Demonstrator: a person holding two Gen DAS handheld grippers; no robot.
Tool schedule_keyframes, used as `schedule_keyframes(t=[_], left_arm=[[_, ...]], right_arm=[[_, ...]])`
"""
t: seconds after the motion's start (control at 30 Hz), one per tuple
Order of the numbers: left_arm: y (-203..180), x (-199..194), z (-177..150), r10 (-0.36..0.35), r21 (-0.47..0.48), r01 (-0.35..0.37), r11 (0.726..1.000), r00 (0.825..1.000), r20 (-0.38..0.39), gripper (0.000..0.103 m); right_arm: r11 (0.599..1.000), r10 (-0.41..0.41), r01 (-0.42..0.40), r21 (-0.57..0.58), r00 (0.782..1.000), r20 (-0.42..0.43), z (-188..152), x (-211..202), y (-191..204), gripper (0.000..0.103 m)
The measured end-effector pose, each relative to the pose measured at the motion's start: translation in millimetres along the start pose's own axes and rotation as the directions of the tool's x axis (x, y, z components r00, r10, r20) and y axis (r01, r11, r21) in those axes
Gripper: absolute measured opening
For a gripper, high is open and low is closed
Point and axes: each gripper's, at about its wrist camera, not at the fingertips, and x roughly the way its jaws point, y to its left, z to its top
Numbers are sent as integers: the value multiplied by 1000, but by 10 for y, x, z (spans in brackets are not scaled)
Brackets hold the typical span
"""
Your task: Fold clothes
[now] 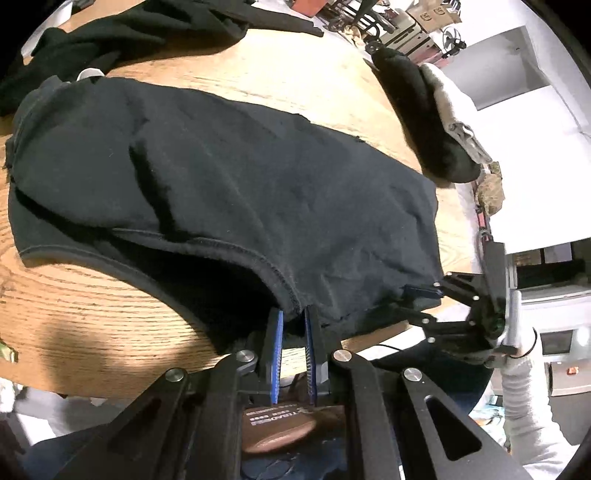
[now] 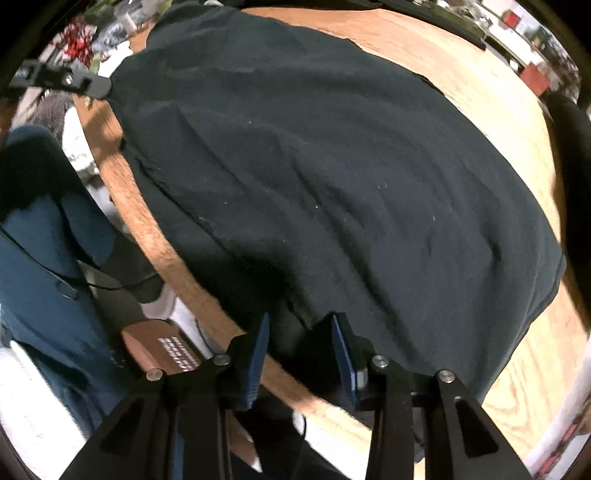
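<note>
Dark navy cotton garment (image 1: 229, 173) is spread over a round, light oak-grain wooden table (image 1: 81, 306), with its stitched hem lying towards the near edge. The hem is pinched by the left gripper (image 1: 293, 321), whose blue-padded fingers (image 1: 276, 332) are drawn close together on the cloth at the table's near rim. The right gripper (image 2: 301, 325) is held over the near right corner of the same garment, its blue pads (image 2: 341, 350) standing apart with the ragged cloth edge between them; whether the pads press on the cloth cannot be told. In the left wrist view the right gripper (image 1: 424, 299) is seen at the garment's right corner. A heap of black clothing (image 1: 122, 33) is piled at the far left of the table, and a black and grey bundle (image 1: 428, 118) lies at the far right edge.
</note>
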Motion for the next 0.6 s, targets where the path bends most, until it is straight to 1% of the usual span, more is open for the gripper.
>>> schedule_keyframes(t=[0.03,0.07,0.1,0.13,0.17,0.27,0.33,0.43,0.53,0.57,0.6], left_arm=[[-4,-17,9,-6,-2,6,1000,1000,3,11],[-8,-33,19,-13,-4,13,1000,1000,5,11],[-12,-50,28,-19,-6,19,1000,1000,8,11],[-16,-77,33,-24,-7,24,1000,1000,13,11],[-22,-99,35,-26,-7,26,1000,1000,18,11],[-22,-159,14,-29,-3,29,1000,999,28,11],[-13,-184,-19,-23,1,23,1000,999,26,11],[39,-130,-84,-3,3,3,1000,1000,0,11],[186,32,-115,46,-25,-47,999,998,-39,11],[237,125,-128,80,-29,-82,996,994,-70,10],[274,241,-152,116,-29,-120,992,986,-119,11]], right_arm=[[1000,-9,9,-7,1000,-7,18,24,1,34],[1000,-17,16,-11,1000,-12,31,42,-7,28],[1000,-24,24,-10,1000,-16,38,48,-26,19],[999,-32,32,-9,999,-19,46,54,-45,15],[999,-34,34,-6,999,-19,50,48,-64,4],[1000,0,0,1,1000,-1,34,-81,-102,3],[1000,12,-12,-19,1000,4,4,-158,-68,3],[998,30,-30,-52,1000,-2,-47,-200,17,4],[996,39,-40,-80,999,-24,-81,-151,101,3],[996,40,-42,-84,999,-29,-85,-137,115,4],[995,43,-46,-85,998,-34,-82,-116,119,4]])
